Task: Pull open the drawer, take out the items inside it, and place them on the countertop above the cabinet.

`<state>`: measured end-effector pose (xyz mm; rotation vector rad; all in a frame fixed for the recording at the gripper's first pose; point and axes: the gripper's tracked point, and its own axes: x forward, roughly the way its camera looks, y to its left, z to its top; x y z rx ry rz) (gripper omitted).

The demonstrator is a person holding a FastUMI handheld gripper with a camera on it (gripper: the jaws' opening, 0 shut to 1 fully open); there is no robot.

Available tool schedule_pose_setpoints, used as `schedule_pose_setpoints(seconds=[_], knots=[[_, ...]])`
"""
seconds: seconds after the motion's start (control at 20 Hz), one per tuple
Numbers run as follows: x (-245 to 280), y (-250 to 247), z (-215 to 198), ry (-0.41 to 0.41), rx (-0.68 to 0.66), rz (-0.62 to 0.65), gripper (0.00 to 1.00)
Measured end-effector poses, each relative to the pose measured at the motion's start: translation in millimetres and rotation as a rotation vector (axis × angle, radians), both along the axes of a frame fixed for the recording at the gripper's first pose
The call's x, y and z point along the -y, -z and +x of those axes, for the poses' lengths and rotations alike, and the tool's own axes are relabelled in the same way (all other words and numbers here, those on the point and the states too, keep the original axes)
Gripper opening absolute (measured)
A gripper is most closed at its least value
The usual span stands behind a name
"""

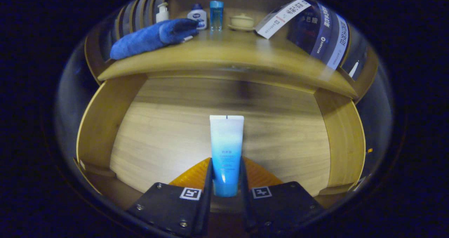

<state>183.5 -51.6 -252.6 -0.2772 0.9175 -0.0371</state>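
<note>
My gripper (226, 176) is shut on a blue and white tube (226, 150), both fingers pressing its lower part near the cap. The tube points straight ahead from the fingers, over the pale wooden floor of the open drawer (168, 132). The drawer's side walls curve around on either side. Beyond it runs the wooden countertop (238, 55) above the cabinet. A rolled blue towel (154, 37) lies on the countertop's left part.
At the back of the countertop stand a white pump bottle (162, 12), a small white bottle with a blue cap (198, 16), a clear blue bottle (216, 15) and a cream lidded dish (241, 21). A white printed card (282, 17) leans at the right.
</note>
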Motion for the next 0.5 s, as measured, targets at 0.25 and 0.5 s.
schedule_pose_setpoints(seconds=[0.25,0.5], knots=[[-18,-59,11,-0.059,0.261,0.065,0.38],[-31,-138,18,-0.096,0.529,0.122,0.38]])
